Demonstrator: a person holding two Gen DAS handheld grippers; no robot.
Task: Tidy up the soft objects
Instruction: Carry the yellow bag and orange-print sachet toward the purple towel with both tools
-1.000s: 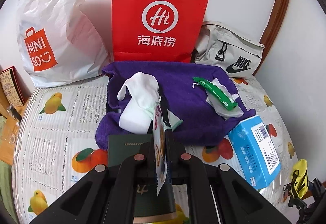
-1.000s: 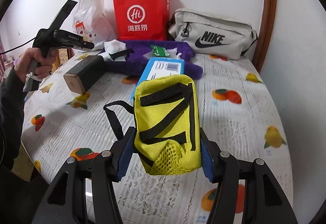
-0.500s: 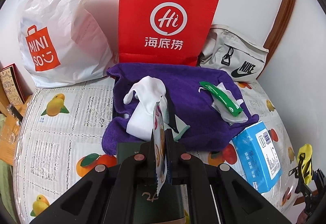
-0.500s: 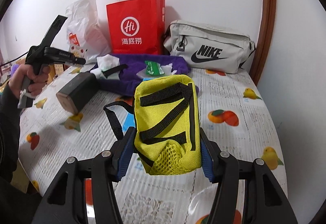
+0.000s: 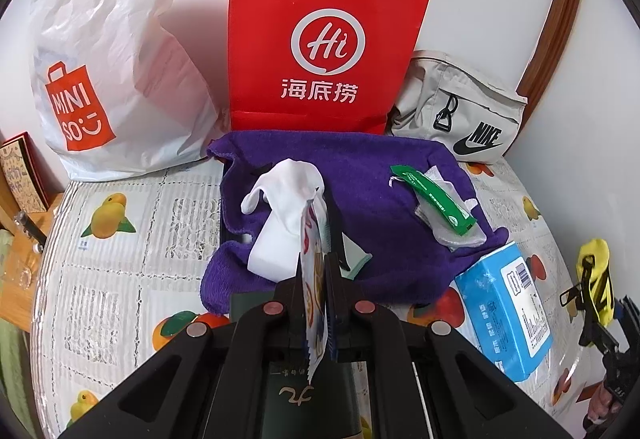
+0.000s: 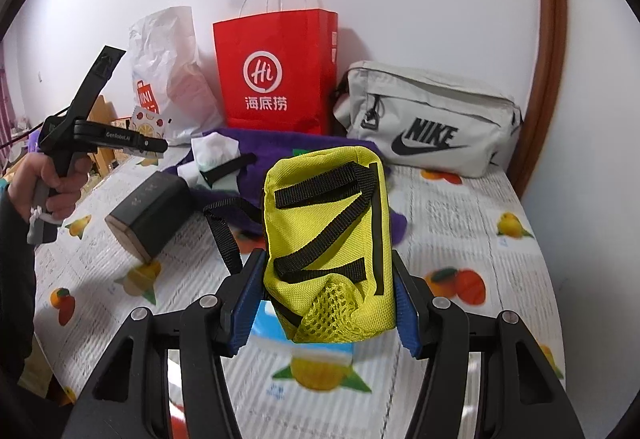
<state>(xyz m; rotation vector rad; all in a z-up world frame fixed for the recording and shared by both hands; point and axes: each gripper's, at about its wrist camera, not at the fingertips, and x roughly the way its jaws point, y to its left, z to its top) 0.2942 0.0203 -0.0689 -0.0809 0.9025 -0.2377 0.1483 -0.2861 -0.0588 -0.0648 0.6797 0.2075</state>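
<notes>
Your right tongs (image 6: 328, 299) are clamped about halfway open on the yellow pouch (image 6: 326, 247), which hangs above the counter (image 6: 460, 239) with the blue tissue pack (image 6: 304, 327) under it. Only the pouch's lower end sits between the pads, so a quick swing could let the soft fabric slide out, and its loose black strap (image 6: 224, 235) could snag the dark box (image 6: 150, 209) nearby. Your left tongs (image 5: 316, 291) are shut tight on a thin printed sachet (image 5: 314, 295), held on edge over the purple towel (image 5: 360, 199). That sachet is slick and may twist or slip if you jolt it.
</notes>
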